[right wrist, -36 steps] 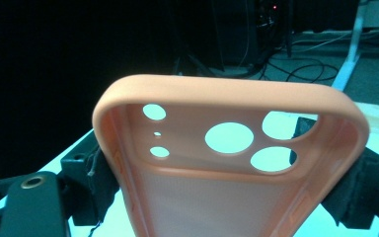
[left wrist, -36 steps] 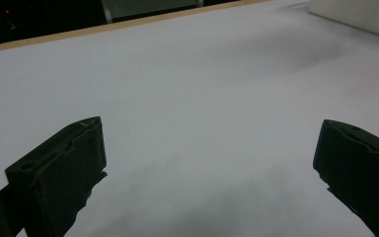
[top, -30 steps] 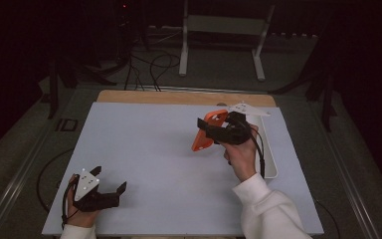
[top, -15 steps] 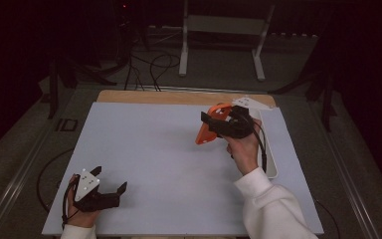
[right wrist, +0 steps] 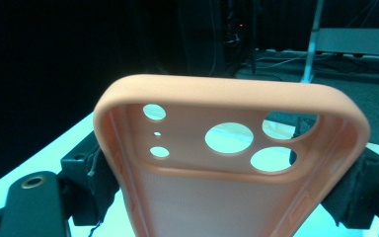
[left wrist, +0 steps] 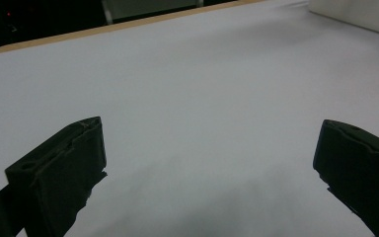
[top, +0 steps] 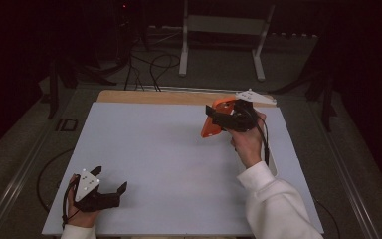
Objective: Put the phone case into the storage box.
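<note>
Your right gripper [top: 222, 121], clamped on the orange phone case [top: 213, 121] above the white mat's [top: 169, 149] far right corner, should keep a level squeeze while your left gripper [top: 110, 195] rests wide open, empty.

Phone case [right wrist: 227, 163]: orange, soft-looking rubbery plastic, matt, smooth, rounded rim, round cut-outs with clean edges. Right gripper [top: 219, 118]: black matt plastic body; jaw pads look like dark foam or rubber, slightly rough and frayed at the edges; brass-coloured metal insert at one corner. Left gripper [top: 110, 188]: black matt jaws, pad edges chipped; light grey flat plate on top, matt. Table [top: 154, 144]: pale sheet, smooth, matt, paper or laminate, cannot tell; bare wood strip along far edge. Sleeve [top: 273, 204]: white cloth, soft knit.
</note>
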The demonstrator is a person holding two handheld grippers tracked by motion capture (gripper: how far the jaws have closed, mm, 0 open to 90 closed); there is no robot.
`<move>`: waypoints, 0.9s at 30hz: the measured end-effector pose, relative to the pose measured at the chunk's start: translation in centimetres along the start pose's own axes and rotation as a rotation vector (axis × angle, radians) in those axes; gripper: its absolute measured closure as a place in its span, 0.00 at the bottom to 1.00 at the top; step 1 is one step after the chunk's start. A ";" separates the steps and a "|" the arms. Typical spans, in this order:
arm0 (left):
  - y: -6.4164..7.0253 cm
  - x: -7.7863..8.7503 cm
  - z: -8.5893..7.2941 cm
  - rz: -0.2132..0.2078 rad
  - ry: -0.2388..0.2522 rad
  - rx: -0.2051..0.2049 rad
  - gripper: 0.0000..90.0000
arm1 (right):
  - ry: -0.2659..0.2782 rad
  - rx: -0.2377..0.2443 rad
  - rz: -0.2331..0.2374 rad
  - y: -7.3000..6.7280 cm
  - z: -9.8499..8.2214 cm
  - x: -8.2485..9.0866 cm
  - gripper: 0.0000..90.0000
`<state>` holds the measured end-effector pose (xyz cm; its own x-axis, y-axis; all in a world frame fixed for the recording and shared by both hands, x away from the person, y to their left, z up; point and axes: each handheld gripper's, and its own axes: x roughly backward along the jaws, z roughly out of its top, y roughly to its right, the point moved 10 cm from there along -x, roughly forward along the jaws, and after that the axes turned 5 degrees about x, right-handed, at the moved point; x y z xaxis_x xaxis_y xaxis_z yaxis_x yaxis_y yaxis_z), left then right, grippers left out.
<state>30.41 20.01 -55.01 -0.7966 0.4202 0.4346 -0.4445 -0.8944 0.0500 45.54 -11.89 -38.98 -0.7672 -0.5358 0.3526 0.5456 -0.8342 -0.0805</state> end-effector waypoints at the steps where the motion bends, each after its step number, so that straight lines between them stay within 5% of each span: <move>1: 0.0 0.0 0.0 -0.001 0.001 0.001 0.01 | -0.001 0.000 -0.003 0.1 0.0 -0.1 0.18; 27: 0.0 0.0 0.0 -0.003 0.005 0.003 0.01 | -0.016 0.005 -0.100 3.3 1.0 -0.8 0.18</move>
<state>30.40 20.00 -54.96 -0.7972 0.4239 0.4298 -0.4460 -0.8934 0.0539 48.33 -14.10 -38.66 -0.8126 -0.4473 0.3737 0.4677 -0.8830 -0.0397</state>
